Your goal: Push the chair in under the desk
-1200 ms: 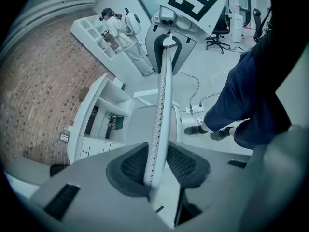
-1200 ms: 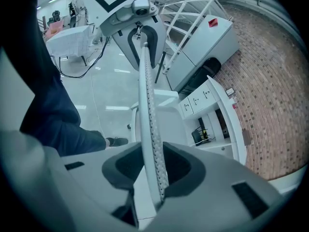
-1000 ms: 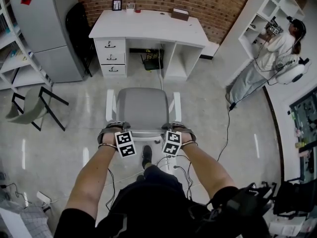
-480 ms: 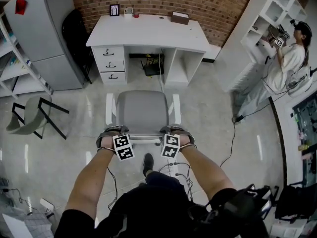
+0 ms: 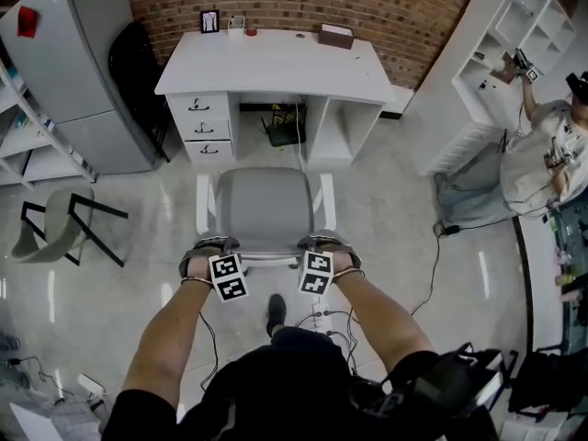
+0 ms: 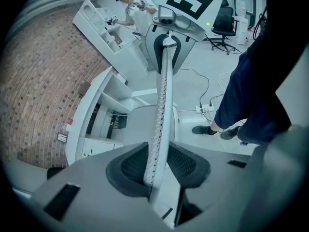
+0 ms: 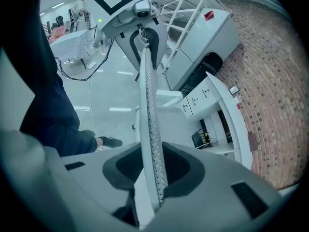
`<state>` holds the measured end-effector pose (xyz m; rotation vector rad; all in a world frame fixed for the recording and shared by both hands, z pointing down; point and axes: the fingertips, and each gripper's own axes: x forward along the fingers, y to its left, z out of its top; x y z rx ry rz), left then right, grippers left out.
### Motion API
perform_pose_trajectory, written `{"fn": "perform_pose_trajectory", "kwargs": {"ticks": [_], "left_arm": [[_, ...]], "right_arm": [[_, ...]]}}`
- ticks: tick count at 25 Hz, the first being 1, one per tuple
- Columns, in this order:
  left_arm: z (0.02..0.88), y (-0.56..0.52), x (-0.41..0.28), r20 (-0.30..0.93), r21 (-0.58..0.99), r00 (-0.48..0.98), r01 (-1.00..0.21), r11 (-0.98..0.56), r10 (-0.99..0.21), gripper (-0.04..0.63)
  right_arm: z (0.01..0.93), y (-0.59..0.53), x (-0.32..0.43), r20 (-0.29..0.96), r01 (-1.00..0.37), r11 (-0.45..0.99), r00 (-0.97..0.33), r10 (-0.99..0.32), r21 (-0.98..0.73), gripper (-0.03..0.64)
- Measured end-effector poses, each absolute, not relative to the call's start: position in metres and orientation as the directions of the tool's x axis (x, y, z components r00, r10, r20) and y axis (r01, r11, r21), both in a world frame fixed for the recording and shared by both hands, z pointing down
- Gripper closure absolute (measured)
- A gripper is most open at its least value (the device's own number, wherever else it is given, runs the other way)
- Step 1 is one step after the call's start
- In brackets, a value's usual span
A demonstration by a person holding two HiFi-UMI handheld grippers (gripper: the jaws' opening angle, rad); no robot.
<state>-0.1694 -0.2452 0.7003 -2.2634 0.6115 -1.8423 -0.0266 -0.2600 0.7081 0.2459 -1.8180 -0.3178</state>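
My L gripper [image 5: 209, 246] & R gripper [image 5: 323, 244] jaws each pinch the chair [image 5: 265, 205] back's top edge, one per corner, so the push runs square twd the table [image 5: 276, 58] gap.

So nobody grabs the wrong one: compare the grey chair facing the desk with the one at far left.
The grey-seated chair with white arms faces the white desk; the grey shell chair with black legs stands apart. The left gripper and right gripper clamp the white-armed chair's back; the black-legged chair is untouched. Both have grey seats.
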Motion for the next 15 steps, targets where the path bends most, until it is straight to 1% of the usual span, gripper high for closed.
{"fn": "perform_pose_trajectory", "kwargs": {"ticks": [5, 12, 15], "left_arm": [[0.702, -0.268, -0.171, 0.914, -0.335, 0.162, -0.220, -0.916, -0.373, 0.472], [0.703, -0.299, -0.170, 0.902, -0.362, 0.170, -0.198, -0.911, -0.396, 0.474], [0.705, -0.312, -0.174, 0.911, -0.347, 0.159, -0.200, -0.916, -0.380, 0.474]], "right_arm": [[0.709, -0.285, -0.028, 0.910, 0.004, 0.943, -0.261, -0.321, 0.334, 0.514], [0.709, -0.314, -0.028, 0.903, 0.000, 0.939, -0.272, -0.331, 0.344, 0.514], [0.710, -0.326, -0.031, 0.906, 0.001, 0.943, -0.275, -0.321, 0.334, 0.515]]}}
